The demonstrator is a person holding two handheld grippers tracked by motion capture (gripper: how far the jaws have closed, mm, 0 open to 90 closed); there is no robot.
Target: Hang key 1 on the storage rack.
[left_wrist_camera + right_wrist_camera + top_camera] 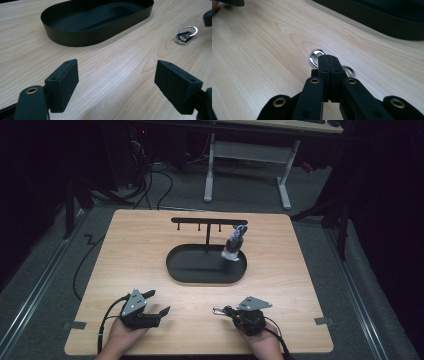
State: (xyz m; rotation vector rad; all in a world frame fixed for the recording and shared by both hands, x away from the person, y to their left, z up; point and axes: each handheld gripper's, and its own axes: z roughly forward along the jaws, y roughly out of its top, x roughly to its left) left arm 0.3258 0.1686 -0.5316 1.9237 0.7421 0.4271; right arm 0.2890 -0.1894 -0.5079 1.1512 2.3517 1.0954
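The right hand-held gripper [329, 58] pinches a small metal key ring [316, 57] at centre frame: light, stiff, slippery, best gripped across its clasp. The left hand-held gripper [116, 80] is spread wide.

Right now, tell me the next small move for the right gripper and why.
Probably lift it slightly. The right gripper has its jaws shut on the metal key ring, which seems to lie low on the table; a hook on the black stand, above the tray, looks the likely target.
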